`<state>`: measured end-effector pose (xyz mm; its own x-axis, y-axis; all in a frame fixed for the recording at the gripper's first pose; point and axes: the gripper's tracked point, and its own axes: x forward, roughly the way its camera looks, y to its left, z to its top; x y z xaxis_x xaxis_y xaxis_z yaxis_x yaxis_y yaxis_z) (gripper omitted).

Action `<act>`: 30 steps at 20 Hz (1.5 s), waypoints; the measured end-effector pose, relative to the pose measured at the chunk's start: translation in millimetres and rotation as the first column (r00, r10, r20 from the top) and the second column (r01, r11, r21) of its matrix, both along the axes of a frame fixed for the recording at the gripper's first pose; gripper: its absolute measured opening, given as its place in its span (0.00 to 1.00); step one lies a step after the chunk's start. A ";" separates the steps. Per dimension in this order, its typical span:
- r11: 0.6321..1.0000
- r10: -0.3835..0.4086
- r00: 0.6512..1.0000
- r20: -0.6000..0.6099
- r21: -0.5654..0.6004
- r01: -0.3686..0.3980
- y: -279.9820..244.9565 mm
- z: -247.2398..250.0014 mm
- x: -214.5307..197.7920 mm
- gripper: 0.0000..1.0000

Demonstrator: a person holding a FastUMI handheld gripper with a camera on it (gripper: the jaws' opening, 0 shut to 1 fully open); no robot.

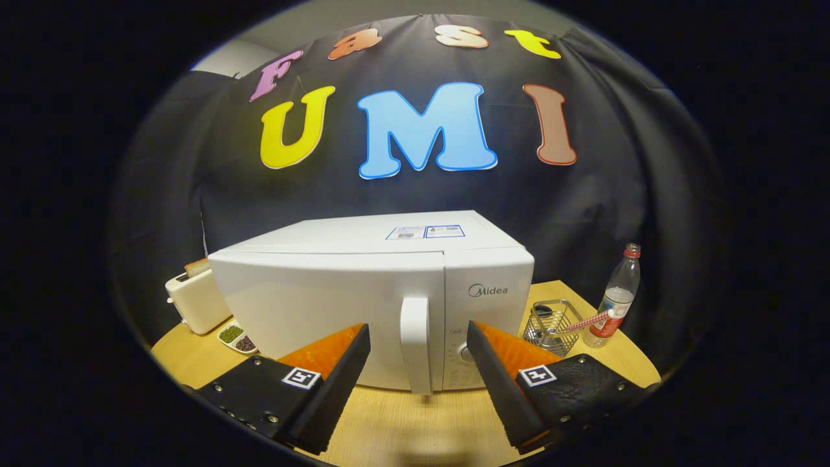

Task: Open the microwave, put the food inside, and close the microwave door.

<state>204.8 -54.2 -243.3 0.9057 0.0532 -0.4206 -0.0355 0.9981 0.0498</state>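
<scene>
- Gripper (418, 373) released, fingers wide apart, nothing held.
- Handle (415, 344) just ahead, lined up w/ the gap; long axis vertical.
- Microwave (369, 298) mid-table, door shut, faces near side.
- Step: opening. Next: advance, clench on handle, pull door open, prob. hinged at left.
- Food: cannot tell which.

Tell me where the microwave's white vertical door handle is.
In the gripper view, the white vertical door handle is on the closed white microwave, beside its control panel, just ahead of the open gripper, between its fingers.
</scene>
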 end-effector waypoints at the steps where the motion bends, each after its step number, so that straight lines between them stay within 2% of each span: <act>1: 1.000 0.001 1.000 -0.014 0.003 -0.001 0.1 -5.7 2.0 0.96; 2: 1.000 0.001 1.000 -0.027 0.007 -0.001 -0.2 -11.1 4.1 0.86; 4: 1.000 0.002 0.999 -0.050 0.000 -0.002 -1.9 -23.5 8.4 0.83; 7: 1.000 0.007 0.997 -0.070 0.011 -0.006 -1.6 -26.8 11.8 0.61; 9: 1.000 0.028 0.996 -0.079 0.016 -0.027 4.0 -28.6 15.2 0.59; 11: 0.999 0.036 0.996 -0.081 -0.007 -0.036 4.0 -27.1 8.2 0.31; 12: 0.999 0.031 0.996 -0.087 -0.026 -0.033 3.7 -28.6 9.1 0.36; 13: 0.999 0.039 0.996 -0.083 -0.024 -0.041 7.1 -29.0 9.3 0.36; 14: 0.999 0.038 0.996 -0.086 -0.030 -0.040 5.4 -33.0 13.2 0.25; 16: 0.999 0.044 0.994 -0.105 -0.024 -0.046 6.6 -31.9 9.4 0.25; 18: 0.998 0.047 0.993 -0.104 -0.039 -0.051 5.9 -30.5 8.7 0.13; 20: 0.998 0.052 0.993 -0.104 -0.033 -0.056 6.1 -30.0 8.1 0.13; 21: 0.997 0.054 0.993 -0.109 -0.043 -0.059 6.9 -29.7 7.4 0.07; 26: 0.998 0.031 0.992 -0.120 -0.056 -0.038 7.5 -29.9 5.5 0.07; 30: 0.992 0.049 0.993 -0.106 -0.107 -0.060 17.4 -23.8 -31.5 0.07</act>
